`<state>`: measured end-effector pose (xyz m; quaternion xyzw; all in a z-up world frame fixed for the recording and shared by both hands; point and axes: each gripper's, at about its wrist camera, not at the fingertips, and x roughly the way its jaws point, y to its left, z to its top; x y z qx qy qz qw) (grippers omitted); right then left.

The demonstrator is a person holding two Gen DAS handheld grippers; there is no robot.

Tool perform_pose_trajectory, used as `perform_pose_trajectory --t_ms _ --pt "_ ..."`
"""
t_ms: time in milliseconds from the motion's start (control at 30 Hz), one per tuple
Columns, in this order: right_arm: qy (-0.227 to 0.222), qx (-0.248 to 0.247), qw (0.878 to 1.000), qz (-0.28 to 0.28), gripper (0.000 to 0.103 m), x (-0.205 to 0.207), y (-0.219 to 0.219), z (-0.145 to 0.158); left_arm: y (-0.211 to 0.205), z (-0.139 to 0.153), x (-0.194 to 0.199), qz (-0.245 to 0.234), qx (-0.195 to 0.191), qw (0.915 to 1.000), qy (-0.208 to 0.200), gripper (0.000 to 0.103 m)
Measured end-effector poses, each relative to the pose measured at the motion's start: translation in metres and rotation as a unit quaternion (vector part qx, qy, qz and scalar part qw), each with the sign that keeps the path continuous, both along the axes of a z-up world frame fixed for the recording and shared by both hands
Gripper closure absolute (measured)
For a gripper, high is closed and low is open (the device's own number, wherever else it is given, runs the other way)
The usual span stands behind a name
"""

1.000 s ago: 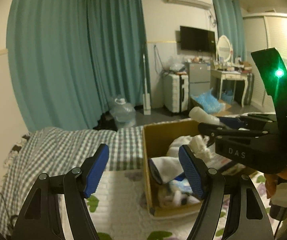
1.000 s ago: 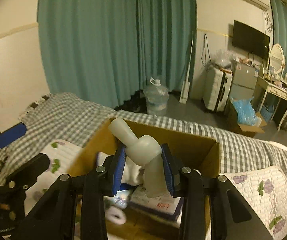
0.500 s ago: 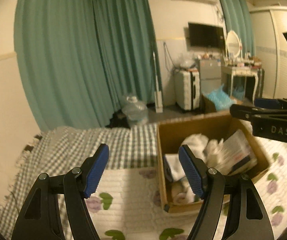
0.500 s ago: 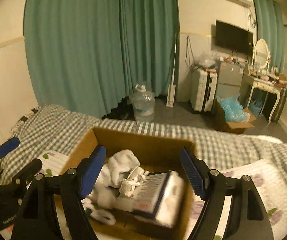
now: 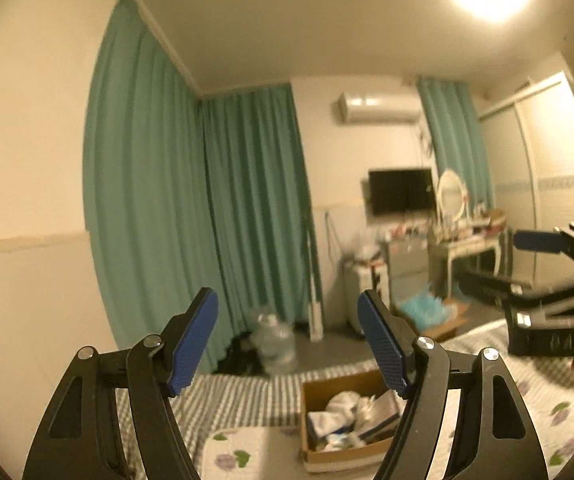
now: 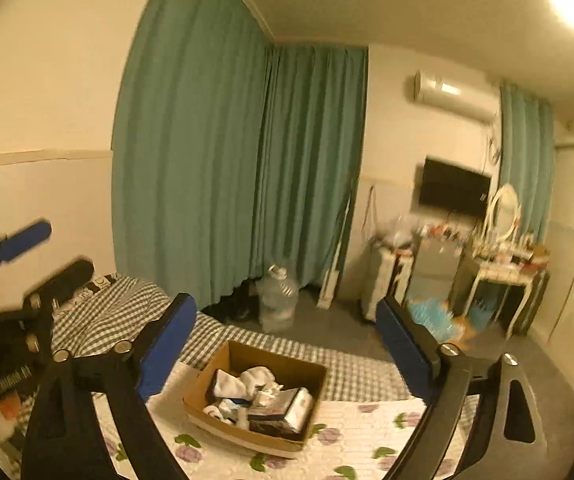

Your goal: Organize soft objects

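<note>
In the left wrist view the left gripper (image 5: 287,344) fills the lower middle of the frame, its blue fingers (image 5: 193,342) spread wide apart with nothing between them. The right gripper (image 6: 287,344) sits the same way in the lower middle of its own view, fingers (image 6: 167,344) wide apart and empty; it also shows blurred at the right edge of the left view (image 5: 547,280), its two fingers apart there too. The left gripper shows blurred at the left edge of the right view (image 6: 27,264).

Below and between the fingers lies an open box (image 6: 207,380) on the bed (image 6: 367,432), resting on a white floral quilt (image 5: 247,452). In the box are white soft items (image 6: 255,378) piled at the left and middle, and a dark flat pack (image 6: 275,404) toward the right. In the left view the box (image 5: 343,384) sits low, right of centre.

Beyond the bed's checked cover (image 6: 119,312), a water jug (image 6: 277,300) stands on the floor before the teal curtains (image 6: 227,160).
</note>
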<state>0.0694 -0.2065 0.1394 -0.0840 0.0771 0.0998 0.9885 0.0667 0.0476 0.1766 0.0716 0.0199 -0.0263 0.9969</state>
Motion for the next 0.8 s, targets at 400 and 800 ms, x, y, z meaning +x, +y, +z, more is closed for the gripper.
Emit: perform_pose_trajectory --t_ms 400,800 --pt "-0.039 0.026 0.999 -0.016 0.000 -0.069 -0.026 -0.045 0.007 -0.010 -0.069 0.015 -0.045 0.9977 -0.049 0.020" --pt "0.047 0.058 0.997 -0.026 0.000 0.016 -0.043 -0.173 -0.016 -0.134 -0.003 0.033 -0.041 0.9944 0.091 0.020"
